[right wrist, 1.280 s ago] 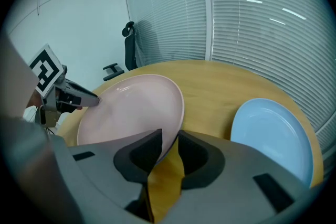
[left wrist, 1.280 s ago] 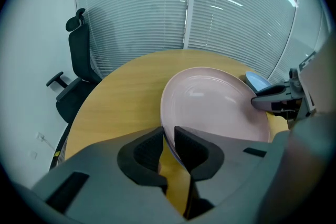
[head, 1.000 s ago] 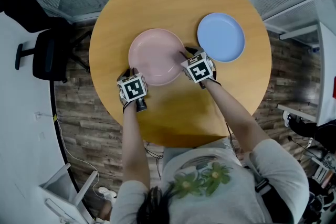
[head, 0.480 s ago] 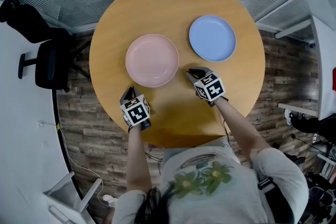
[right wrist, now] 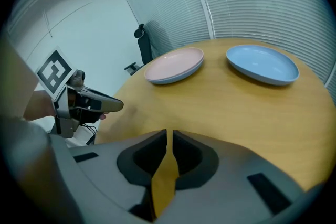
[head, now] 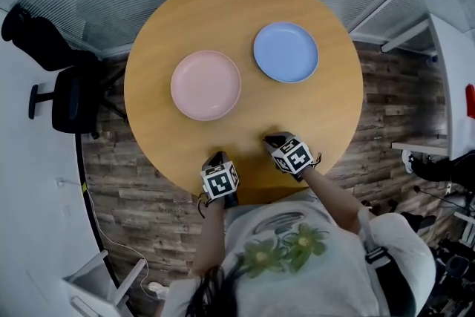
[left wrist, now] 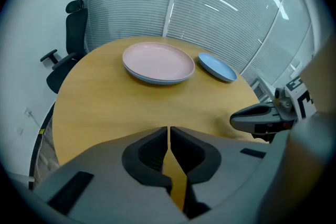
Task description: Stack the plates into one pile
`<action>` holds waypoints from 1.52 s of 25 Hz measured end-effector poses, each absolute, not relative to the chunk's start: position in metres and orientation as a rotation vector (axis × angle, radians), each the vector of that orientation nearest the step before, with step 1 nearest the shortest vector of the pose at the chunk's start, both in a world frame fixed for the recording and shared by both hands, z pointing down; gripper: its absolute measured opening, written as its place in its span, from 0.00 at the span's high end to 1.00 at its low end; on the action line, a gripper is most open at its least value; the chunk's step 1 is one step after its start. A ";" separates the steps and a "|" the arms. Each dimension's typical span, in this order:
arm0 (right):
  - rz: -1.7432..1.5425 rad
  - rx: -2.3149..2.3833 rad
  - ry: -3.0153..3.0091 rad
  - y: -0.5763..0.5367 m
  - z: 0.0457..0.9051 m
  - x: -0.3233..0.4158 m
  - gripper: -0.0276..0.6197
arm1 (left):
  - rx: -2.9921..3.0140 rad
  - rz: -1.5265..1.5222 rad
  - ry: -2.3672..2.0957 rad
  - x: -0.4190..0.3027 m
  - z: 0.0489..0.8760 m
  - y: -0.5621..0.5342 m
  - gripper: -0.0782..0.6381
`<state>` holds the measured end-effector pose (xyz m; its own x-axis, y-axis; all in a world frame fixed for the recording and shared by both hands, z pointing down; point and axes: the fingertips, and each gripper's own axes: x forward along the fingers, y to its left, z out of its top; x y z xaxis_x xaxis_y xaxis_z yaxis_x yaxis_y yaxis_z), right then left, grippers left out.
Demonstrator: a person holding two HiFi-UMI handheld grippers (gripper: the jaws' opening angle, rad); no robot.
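While the two plates lie side by side but apart, we hold the left gripper (head: pixel 217 158) and right gripper (head: pixel 273 139) at the tabletop's (head: pixel 245 130) near edge. Both sets of jaws have just been closing and stand almost together, empty. The round, shallow pink plate (head: pixel 205 85) lies ahead of the left gripper, and the blue plate (head: pixel 286 51) lies farther off, ahead of the right.

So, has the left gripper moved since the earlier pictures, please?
Yes: the left gripper drew back from the pink plate to the near table edge, its fingers just closing, nothing between them.
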<state>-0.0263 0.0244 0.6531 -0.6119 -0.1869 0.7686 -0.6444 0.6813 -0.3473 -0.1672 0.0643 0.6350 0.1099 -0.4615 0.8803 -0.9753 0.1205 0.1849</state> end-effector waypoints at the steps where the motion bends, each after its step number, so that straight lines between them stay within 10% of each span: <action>1: 0.815 0.627 -2.161 0.033 0.653 -0.025 0.86 | 1.494 0.720 -1.475 -0.158 0.635 0.069 0.84; 38: 0.785 1.167 -2.241 -0.213 0.595 0.163 0.68 | 1.939 0.625 -1.422 0.000 0.559 -0.205 0.59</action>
<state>0.1626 -0.2131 0.5948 -0.5144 -0.5609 0.6487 -0.8431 0.4691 -0.2629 -0.0002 -0.2046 0.5592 0.2995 -0.6466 0.7016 -0.9541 -0.2047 0.2186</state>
